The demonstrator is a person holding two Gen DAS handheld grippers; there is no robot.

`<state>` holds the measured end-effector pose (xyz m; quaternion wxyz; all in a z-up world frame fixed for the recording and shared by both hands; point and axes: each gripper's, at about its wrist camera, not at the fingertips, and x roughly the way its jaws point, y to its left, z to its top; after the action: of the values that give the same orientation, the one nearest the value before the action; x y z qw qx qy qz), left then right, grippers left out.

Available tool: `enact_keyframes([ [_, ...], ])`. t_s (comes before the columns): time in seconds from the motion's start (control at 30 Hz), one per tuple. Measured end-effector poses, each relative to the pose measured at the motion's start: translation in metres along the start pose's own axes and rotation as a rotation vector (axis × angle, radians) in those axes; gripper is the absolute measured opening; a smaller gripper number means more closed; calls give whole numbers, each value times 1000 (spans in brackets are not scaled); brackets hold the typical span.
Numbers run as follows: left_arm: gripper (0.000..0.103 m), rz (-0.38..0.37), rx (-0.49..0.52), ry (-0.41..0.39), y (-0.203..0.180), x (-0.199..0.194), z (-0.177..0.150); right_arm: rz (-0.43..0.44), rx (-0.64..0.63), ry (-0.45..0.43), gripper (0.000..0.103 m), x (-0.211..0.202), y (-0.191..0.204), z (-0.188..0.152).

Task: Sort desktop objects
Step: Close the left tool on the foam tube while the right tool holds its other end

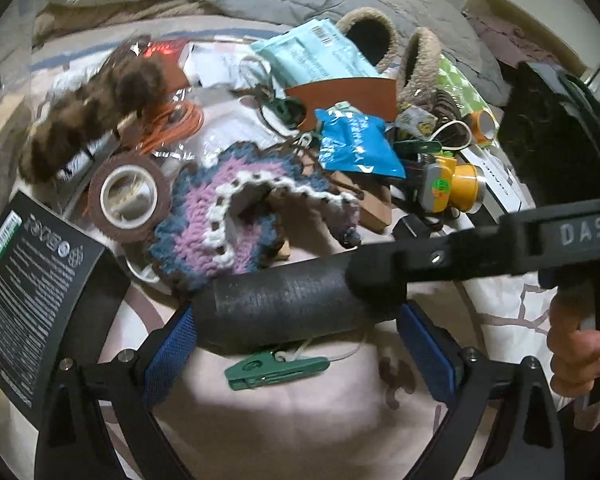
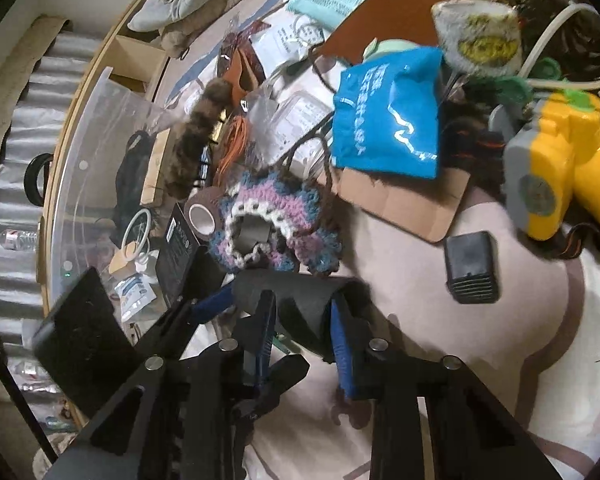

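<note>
A black foam roll (image 1: 284, 308) hangs just above the pink bedding, lying crosswise between the blue pads of my left gripper (image 1: 298, 320), which is shut on its two ends. My right gripper (image 1: 380, 276) comes in from the right and covers the roll's right end. In the right wrist view the roll (image 2: 304, 300) sits between the pads of the right gripper (image 2: 304, 322), which press on its sides. A blue fingertip (image 2: 214, 300) of the left gripper shows at the roll's far end. Under the roll lies a green clip (image 1: 272, 368).
Beyond the roll lie a crocheted piece (image 1: 236, 216), brown tape (image 1: 130, 196), a blue pouch (image 1: 356, 144), a yellow toy camera (image 1: 448, 188) and a black box (image 1: 32, 300). A clear bin (image 2: 100, 152) stands left. A small black case (image 2: 470, 268) lies right.
</note>
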<state>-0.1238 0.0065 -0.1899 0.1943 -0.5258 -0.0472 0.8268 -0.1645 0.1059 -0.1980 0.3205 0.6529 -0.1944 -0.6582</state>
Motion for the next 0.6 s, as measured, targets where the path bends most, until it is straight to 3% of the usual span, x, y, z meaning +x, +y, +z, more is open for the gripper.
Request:
enact_keyframes([
  [0.17, 93, -31, -41, 13, 3, -1, 1, -3, -4, -8, 22, -3, 1, -1],
  [0.6, 93, -80, -20, -19, -15, -33, -13, 4, 6, -34, 22, -33, 10, -25],
])
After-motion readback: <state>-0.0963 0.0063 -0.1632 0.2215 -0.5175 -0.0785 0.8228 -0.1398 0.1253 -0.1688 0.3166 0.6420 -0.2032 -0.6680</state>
